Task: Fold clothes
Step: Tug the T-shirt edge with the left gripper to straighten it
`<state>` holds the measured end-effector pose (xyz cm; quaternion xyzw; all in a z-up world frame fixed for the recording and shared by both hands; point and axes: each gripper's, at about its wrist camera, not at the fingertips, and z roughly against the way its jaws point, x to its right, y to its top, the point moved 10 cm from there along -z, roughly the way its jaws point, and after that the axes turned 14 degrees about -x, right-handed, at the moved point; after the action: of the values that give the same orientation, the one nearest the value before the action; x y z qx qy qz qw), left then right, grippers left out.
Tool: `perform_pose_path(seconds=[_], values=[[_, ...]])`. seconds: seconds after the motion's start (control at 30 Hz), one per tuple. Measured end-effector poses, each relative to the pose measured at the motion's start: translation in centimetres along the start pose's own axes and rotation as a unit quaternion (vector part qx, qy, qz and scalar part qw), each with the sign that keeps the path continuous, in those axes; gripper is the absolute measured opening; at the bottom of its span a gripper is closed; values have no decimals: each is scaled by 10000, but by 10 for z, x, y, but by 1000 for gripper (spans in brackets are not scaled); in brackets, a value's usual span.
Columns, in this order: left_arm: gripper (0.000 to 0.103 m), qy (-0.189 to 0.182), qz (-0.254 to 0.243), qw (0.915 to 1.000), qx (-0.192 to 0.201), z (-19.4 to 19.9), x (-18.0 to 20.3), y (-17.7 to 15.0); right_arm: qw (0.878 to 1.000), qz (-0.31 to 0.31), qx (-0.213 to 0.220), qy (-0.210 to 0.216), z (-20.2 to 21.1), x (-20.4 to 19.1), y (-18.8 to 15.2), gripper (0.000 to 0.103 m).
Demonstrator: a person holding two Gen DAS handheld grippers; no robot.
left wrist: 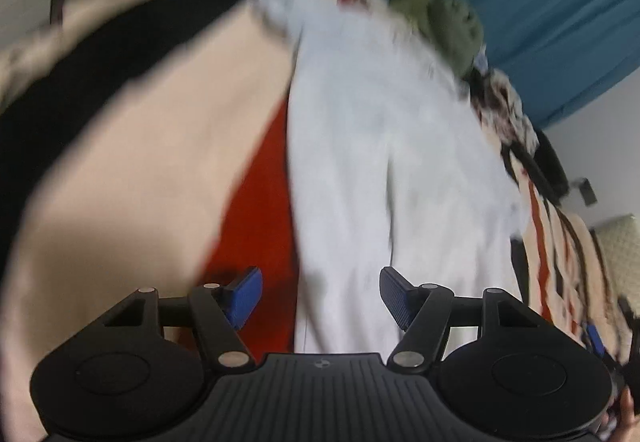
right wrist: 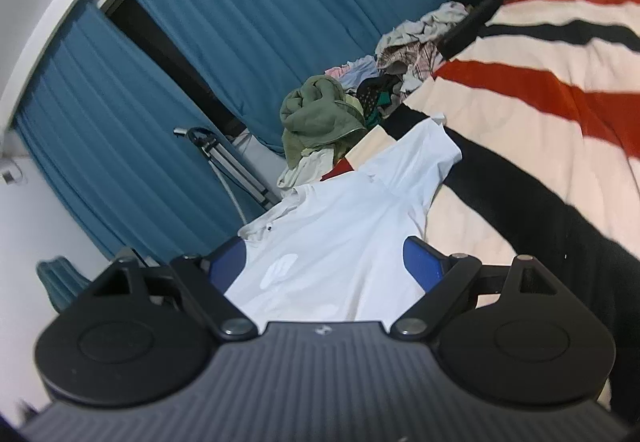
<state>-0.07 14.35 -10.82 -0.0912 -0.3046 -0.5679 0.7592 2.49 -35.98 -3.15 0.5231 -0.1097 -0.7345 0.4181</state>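
Teal curtains (right wrist: 248, 10) behind, striped blanket (right wrist: 552, 54) in cream, red and black covering the work surface. White shirt (right wrist: 340, 210) spread flat on blanket, collar end toward curtains, one short sleeve reaching toward the black stripe. Pile of unfolded clothes beyond collar: olive green garment (right wrist: 316, 110) on top, plaid and mixed pieces (right wrist: 404, 54) further back. Metal tripod-like stand (right wrist: 228, 158) by curtains. Right gripper (right wrist: 324, 266) spread wide, blue pads either side of shirt hem area, shirt fabric between fingers, not pinched. Left gripper (left wrist: 320, 294) also wide apart, gripping nothing, above white shirt (left wrist: 380, 162) and red stripe of blanket (left wrist: 256, 202); left view motion-blurred, contact with fabric impossible to tell. Green garment (left wrist: 444, 26) visible past shirt in left view too.
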Motion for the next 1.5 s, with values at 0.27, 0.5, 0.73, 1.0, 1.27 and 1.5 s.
perform_pose_path(seconds=[0.27, 0.5, 0.73, 1.0, 1.27, 1.5], values=[[3, -236, -216, 9985, -454, -40, -6, -35, 9983, 97, 274, -505, 6, 11, 3, 87], [2, -231, -385, 9988, 181, 20, -35, -40, 9975, 104, 243, -657, 2, 17, 2, 87], [21, 70, -590, 9968, 538, 44, -55, -34, 9939, 600, 281, -880, 2, 4, 0, 87], [78, 989, -1676, 9660, 1701, 98, 46, 49, 9865, 1245, 315, -1018, -4, -15, -3, 87], [87, 1217, -2657, 9284, 2296, 94, 205, 100, 9789, 1704, 504, -1010, -7, -29, -4, 87], [94, 1044, -2671, 9330, 2175, 56, 267, 74, 9766, 1836, 581, -956, -16, -32, -3, 87]])
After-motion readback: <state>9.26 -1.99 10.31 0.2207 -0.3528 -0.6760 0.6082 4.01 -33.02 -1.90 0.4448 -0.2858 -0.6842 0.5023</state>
